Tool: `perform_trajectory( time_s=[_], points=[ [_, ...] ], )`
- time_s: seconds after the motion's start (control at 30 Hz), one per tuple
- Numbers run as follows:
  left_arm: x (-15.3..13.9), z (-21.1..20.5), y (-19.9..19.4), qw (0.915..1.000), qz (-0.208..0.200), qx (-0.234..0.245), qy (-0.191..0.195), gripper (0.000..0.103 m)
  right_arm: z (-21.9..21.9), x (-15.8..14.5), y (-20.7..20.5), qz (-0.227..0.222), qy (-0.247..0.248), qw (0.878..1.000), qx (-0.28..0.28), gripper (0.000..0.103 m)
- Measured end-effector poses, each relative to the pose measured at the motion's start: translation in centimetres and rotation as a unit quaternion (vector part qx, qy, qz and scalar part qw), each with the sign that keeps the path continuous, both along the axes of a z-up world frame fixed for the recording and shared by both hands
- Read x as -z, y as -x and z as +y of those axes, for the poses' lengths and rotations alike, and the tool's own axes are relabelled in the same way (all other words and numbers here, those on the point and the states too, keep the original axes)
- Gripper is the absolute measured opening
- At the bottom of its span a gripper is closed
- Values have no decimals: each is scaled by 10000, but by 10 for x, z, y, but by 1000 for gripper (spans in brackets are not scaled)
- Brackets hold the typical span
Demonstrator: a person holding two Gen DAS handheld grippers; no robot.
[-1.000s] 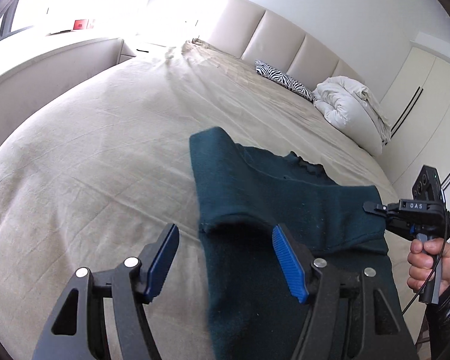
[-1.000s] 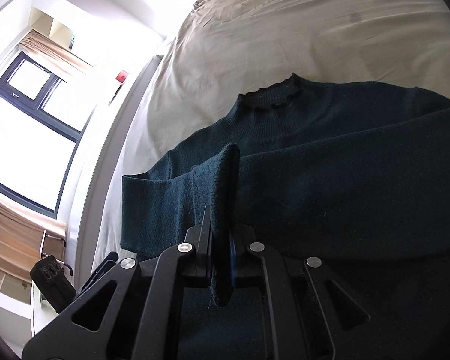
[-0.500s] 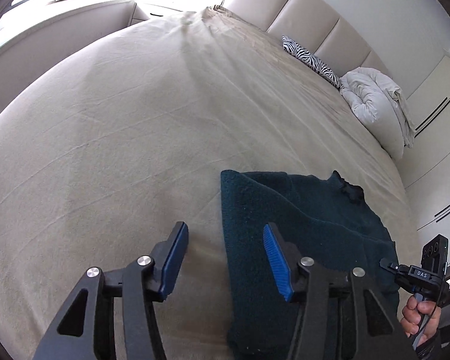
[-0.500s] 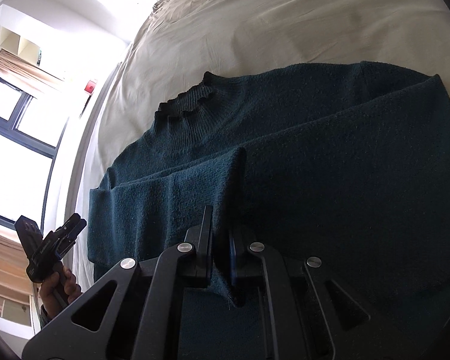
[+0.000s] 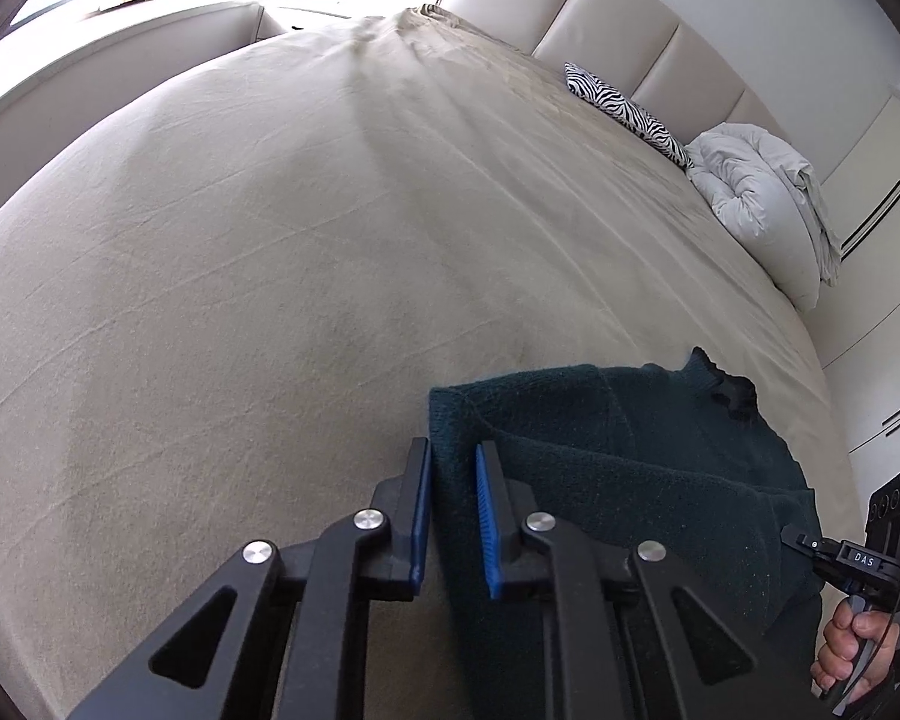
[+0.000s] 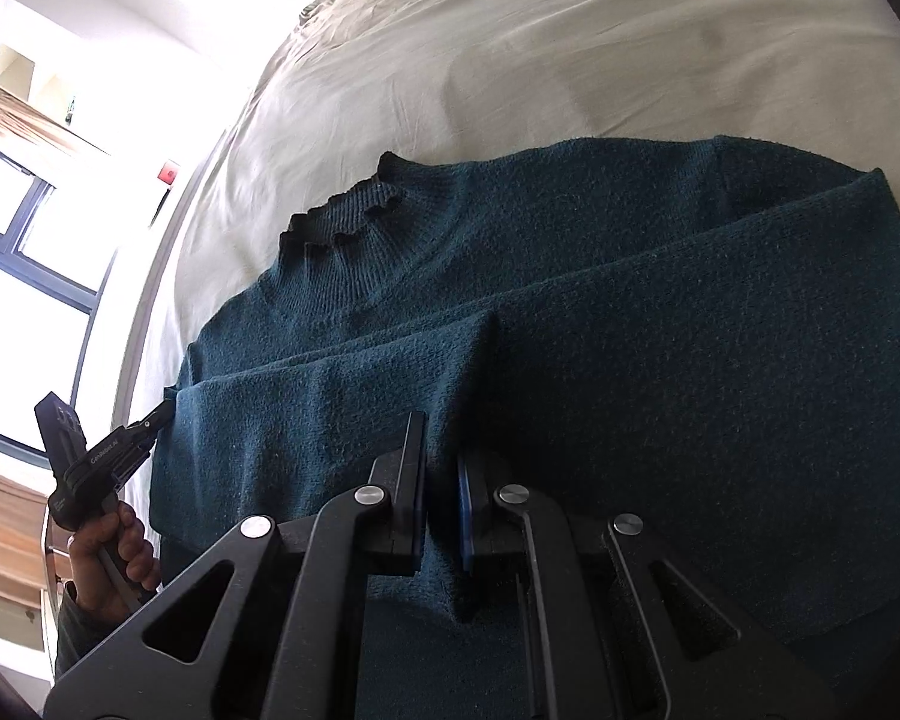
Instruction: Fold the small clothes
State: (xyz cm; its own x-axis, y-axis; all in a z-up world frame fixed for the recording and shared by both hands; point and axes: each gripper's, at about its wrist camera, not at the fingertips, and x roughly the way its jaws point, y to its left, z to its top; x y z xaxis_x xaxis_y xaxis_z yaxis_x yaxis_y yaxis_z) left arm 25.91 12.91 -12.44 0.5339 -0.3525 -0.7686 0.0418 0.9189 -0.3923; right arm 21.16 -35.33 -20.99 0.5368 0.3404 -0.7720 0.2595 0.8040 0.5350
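A dark teal knit sweater [image 5: 630, 468] lies on the beige bed, sleeves folded across its body; its ribbed collar [image 6: 354, 222] points toward the window side. My left gripper [image 5: 453, 456] is shut on the sweater's folded left edge, blue pads pinching the fabric. My right gripper [image 6: 441, 438] is shut on the end of a folded sleeve [image 6: 342, 414] lying over the body. The left gripper also shows in the right wrist view [image 6: 162, 411] at the sweater's edge, and the right one shows in the left wrist view [image 5: 795, 537] at its far side.
The beige bed sheet [image 5: 270, 240] spreads wide beyond the sweater. A zebra-print pillow [image 5: 624, 108] and a white rolled duvet [image 5: 762, 204] lie by the padded headboard. Wardrobe doors [image 5: 882, 192] stand on the right. A window [image 6: 18, 228] lies past the bed's edge.
My left gripper has dropped to the sweater's left edge and closed on it from wide open. My right gripper stays shut on the sleeve and has lowered it flatter onto the body.
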Motion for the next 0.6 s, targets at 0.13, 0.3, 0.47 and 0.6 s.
perform_trajectory(
  time_s=[0.13, 0.3, 0.47, 0.6],
  points=[
    [2, 2, -3, 9999, 2, -75, 107, 11, 1, 4, 2, 5, 52, 10000, 31, 7],
    [7, 7, -3, 9996, -15, -104, 270, 11, 2, 1, 10, -42, -13, 9998, 219, 7],
    [7, 6, -4, 9997, -41, -63, 231, 11, -2, 5, 13, -15, 14, 9997, 242, 6],
    [7, 5, -3, 9997, -76, -54, 206, 11, -1, 1, 11, -101, 51, 9995, 282, 6]
  ],
)
